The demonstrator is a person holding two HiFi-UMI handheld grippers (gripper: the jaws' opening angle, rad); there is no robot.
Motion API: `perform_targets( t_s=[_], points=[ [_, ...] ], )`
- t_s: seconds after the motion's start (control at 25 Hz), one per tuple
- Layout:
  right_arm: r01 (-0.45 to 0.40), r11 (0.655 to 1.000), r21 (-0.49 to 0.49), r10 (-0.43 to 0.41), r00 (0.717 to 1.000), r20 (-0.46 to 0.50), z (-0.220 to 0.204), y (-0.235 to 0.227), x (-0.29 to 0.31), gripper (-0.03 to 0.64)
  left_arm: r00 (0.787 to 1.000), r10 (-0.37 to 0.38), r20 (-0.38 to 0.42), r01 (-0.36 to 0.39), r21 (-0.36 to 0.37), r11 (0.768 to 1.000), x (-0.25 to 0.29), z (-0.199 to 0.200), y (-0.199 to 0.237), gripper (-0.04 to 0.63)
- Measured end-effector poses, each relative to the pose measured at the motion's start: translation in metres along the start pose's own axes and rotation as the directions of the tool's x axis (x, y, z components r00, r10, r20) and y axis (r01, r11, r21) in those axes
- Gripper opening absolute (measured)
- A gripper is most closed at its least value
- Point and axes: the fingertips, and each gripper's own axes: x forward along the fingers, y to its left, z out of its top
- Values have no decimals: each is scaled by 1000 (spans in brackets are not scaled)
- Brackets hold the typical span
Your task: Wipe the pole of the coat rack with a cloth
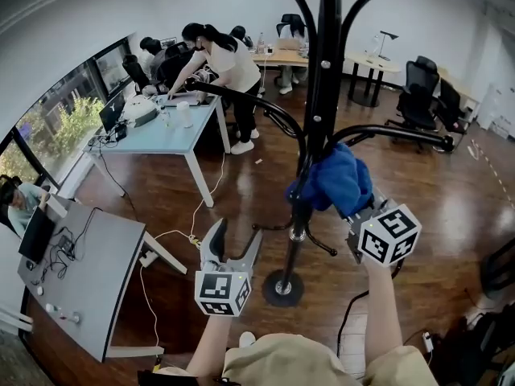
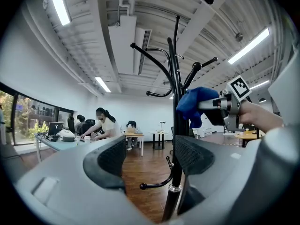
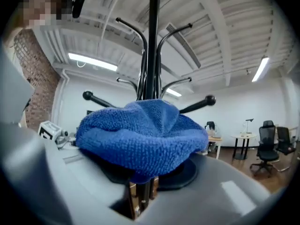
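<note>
Tongs on the right (image 1: 351, 203) were clamped on a blue cloth (image 1: 336, 179), which pressed against the right side of the coat rack's black pole (image 1: 323, 79), by the lower hooks (image 1: 265, 111). The left tongs (image 1: 234, 244) hung apart and empty, near the pole's lower part, on its left. Wiping looked under way. The next move would likely call for sliding the cloth along the pole under steady pressure, steering round the hooks.
</note>
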Motion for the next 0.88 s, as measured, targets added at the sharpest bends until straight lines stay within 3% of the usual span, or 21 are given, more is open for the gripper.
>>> perform_targets(
  t_s=[0.12,0.2,0.36,0.48,0.6,0.68,0.88],
  points=[
    [-46,999,-1,45,981,-189,-67,6,7,81,1000,-6,-5,6,0,1000,0,-2,-3,305],
    [-80,997,-1,74,930,-361,-128,12,13,81,1000,-12,-9,12,-4,1000,0,-4,-7,305],
    [-168,981,-100,56,732,-679,-241,31,19,81,1000,-20,-15,20,-5,1000,-3,-6,-15,305],
    [-169,968,-186,-38,633,-774,-253,34,13,78,1000,-10,-19,10,-3,1000,-7,-5,-13,305],
    [-171,966,-193,-77,522,-849,-255,26,-12,78,1000,15,-27,-15,-8,1000,-11,-7,-6,302],
    [-153,976,-158,-61,503,-862,-253,21,-32,78,999,37,-31,-38,-12,999,-16,-10,0,302],
    [1,1000,-21,-17,612,-790,-223,-6,-68,78,995,96,-31,-97,-26,995,-28,-15,23,301]
  ],
)
